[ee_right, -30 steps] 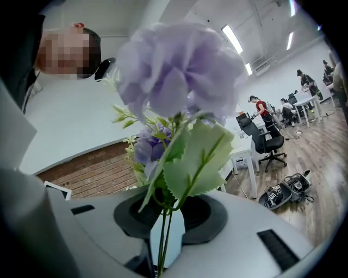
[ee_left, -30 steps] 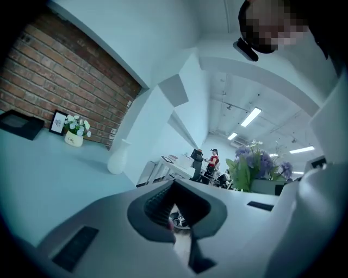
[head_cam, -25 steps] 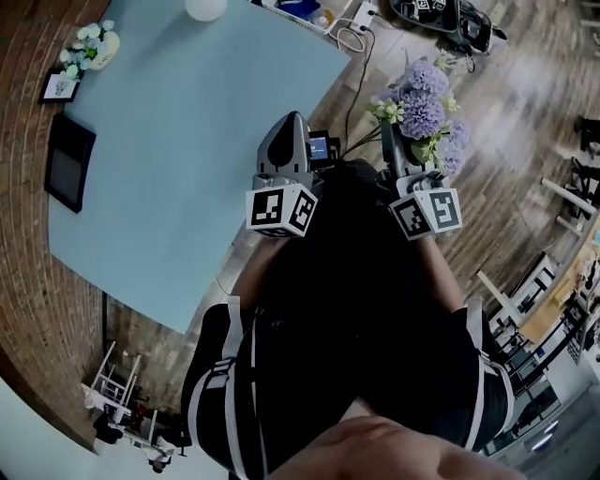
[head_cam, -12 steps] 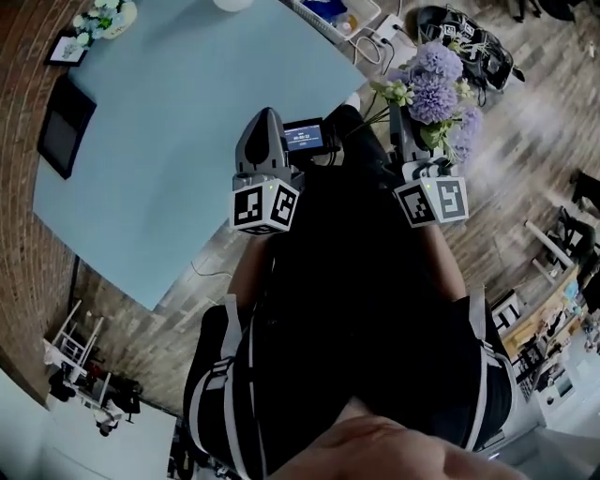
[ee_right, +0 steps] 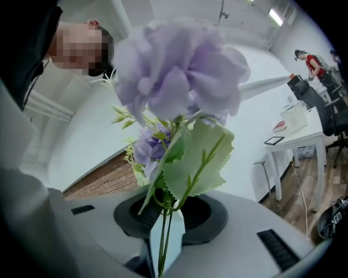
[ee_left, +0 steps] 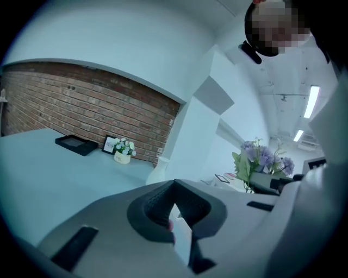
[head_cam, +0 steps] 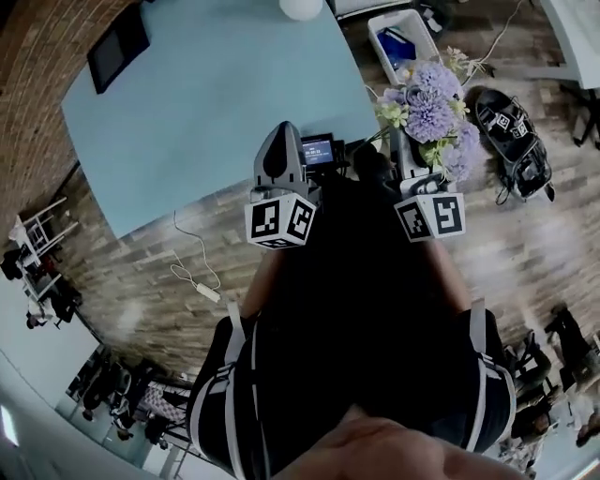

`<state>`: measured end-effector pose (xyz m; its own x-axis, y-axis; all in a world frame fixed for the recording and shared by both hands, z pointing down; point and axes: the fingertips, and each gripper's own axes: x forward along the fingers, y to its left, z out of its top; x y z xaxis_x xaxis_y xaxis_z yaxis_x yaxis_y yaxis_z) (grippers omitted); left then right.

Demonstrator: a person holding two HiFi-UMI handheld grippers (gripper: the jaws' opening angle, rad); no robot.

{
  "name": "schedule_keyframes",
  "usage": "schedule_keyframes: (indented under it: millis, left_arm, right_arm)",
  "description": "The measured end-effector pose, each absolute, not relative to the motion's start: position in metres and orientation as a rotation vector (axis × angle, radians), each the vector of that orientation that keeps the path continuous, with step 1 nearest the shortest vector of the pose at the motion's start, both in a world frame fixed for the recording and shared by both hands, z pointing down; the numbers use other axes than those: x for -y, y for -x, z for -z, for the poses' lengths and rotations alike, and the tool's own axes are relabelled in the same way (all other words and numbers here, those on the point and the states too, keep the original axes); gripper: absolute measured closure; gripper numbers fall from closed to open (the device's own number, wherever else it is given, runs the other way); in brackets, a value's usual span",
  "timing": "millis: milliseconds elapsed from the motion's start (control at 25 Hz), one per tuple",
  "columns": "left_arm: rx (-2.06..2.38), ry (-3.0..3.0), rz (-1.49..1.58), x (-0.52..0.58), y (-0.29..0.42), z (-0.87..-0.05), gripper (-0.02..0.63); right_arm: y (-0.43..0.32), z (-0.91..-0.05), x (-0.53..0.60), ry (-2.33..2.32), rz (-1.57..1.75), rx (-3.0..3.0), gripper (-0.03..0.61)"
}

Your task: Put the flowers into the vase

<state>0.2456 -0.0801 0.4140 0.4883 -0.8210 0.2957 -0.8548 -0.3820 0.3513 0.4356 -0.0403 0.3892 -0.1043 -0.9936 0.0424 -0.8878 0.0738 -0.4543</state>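
In the head view my right gripper [head_cam: 399,142] is shut on the green stems of a bunch of purple flowers [head_cam: 429,105], held upright in front of the body beside the table's right corner. The right gripper view shows the stems [ee_right: 165,231] pinched between the white pads, with a big purple bloom [ee_right: 176,70] filling the view. My left gripper [head_cam: 284,131] is shut and holds nothing, level over the near edge of the light blue table [head_cam: 216,89]. A white vase [head_cam: 301,7] stands at the table's far edge, and the vase [ee_left: 156,169] shows faintly ahead of the left jaws.
A black tablet [head_cam: 117,42] lies at the table's far left. On the wooden floor there are a plastic bin [head_cam: 403,42], a black bag [head_cam: 511,131] and a white cable [head_cam: 197,272]. A small flower pot [ee_left: 122,152] and picture frame [ee_left: 110,144] stand by the brick wall.
The person has turned: the table has swung round in the head view and the black bag now lies right of the flowers. Both grippers stay before the body, flowers still held.
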Motion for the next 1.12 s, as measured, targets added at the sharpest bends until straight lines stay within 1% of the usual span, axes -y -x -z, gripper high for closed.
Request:
schedule_keyframes:
  millis: [160,320,560,720,800,960,1120]
  left_arm:
    - [1.514,-2.208,-0.128,0.069,-0.243,-0.418,0.6]
    - [1.609,-2.153,-0.117,0.068,-0.235,-0.415,0.6]
    - [1.616,-2.209,-0.145,0.084,-0.253,-0.403,0.6]
    - [1.632,-2.194,-0.131,0.095,-0.252,-0.403,0.6]
    - [1.63,-2.186,-0.119,0.105,-0.245,-0.407,0.6]
    - [1.625,-2.154,-0.066,0.136,-0.216,-0.414,0.6]
    - [1.619,-2.155,0.005,0.145,-0.215,-0.414,0.6]
  right_arm:
    - [-0.436,-0.403,0.054,1.767,0.614,-2.17,0.485]
    - [-0.434,-0.402,0.069,1.695,0.612,-2.227,0.485]
    - [-0.462,-0.396,0.084,1.734,0.577,-2.183,0.485]
    - [-0.478,-0.395,0.101,1.759,0.571,-2.151,0.485]
    - [-0.473,-0.393,0.112,1.765,0.547,-2.163,0.485]
    - [-0.438,-0.391,0.14,1.754,0.536,-2.227,0.485]
    - [-0.426,-0.378,0.141,1.718,0.433,-2.281,0.485]
